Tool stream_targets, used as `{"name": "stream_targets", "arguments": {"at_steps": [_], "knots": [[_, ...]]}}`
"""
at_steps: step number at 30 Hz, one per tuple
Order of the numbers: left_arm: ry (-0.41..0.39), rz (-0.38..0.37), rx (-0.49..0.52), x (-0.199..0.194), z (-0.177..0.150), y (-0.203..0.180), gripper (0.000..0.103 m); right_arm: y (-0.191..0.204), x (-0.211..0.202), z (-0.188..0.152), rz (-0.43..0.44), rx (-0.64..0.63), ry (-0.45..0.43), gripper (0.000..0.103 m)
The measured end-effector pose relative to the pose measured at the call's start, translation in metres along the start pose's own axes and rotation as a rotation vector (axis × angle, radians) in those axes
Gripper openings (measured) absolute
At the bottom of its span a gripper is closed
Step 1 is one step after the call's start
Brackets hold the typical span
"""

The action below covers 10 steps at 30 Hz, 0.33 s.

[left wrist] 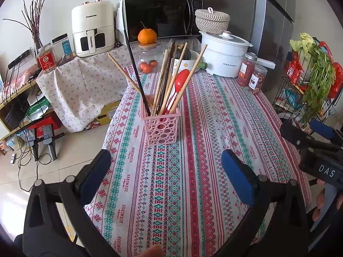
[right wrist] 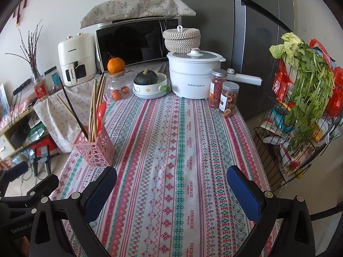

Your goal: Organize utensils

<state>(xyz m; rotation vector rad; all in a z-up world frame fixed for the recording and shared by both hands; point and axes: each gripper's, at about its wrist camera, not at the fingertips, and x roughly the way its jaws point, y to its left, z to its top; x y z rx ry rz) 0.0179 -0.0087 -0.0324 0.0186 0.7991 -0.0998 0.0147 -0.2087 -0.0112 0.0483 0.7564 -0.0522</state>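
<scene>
Where the striped, patterned cloth covers the surface (right wrist: 171,150), a pink perforated holder (left wrist: 161,126) stands upright toward its left edge, packed with wooden chopsticks (left wrist: 165,79), one dark chopstick (left wrist: 137,72) leaning left, and a red spoon (left wrist: 179,85). Left tongs (left wrist: 166,175) hang above the near end of the surface, well short of the holder, blue pads spread wide, nothing between them. Right tongs (right wrist: 171,190) likewise spread wide and empty, over the cloth's middle, holder off to their left. Far end of surface: white electric pot (right wrist: 194,75) with lid, two jars of dried fruit (right wrist: 224,95) just beside it, bowl holding a dark green squash (right wrist: 146,78), glass jar (right wrist: 116,87) with an orange on top. Behind these, a microwave (right wrist: 133,42) under a floral cover, woven lidded basket (right wrist: 182,37), white air fryer (right wrist: 76,57) on a cloth-draped stand. Grey fridge (right wrist: 257,32) at back right; wire rack (right wrist: 300,128) with leafy greens to the right. Tiled floor with cables at left.
</scene>
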Motion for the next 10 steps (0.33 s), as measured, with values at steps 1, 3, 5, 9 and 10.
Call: {"name": "stream_targets", "arguments": {"at_steps": [1, 3, 5, 9, 10], "knots": [[0.0, 0.001, 0.001, 0.0, 0.0, 0.0, 0.102, 0.0, 0.0, 0.0, 0.0, 0.0, 0.0, 0.103], [0.002, -0.002, 0.0, 0.0, 0.0, 0.0, 0.102, 0.0, 0.0, 0.0, 0.001, -0.002, 0.0, 0.103], [0.007, -0.006, 0.0, 0.002, -0.001, 0.001, 0.102, 0.0, 0.001, -0.001, -0.001, -0.002, 0.002, 0.103], [0.018, -0.006, -0.005, 0.013, -0.003, 0.005, 0.102, -0.002, 0.013, -0.003, -0.033, 0.006, 0.023, 0.103], [0.03, -0.005, -0.009, 0.02, -0.004, 0.007, 0.102, -0.004, 0.02, -0.004, -0.053, 0.006, 0.041, 0.103]]}}
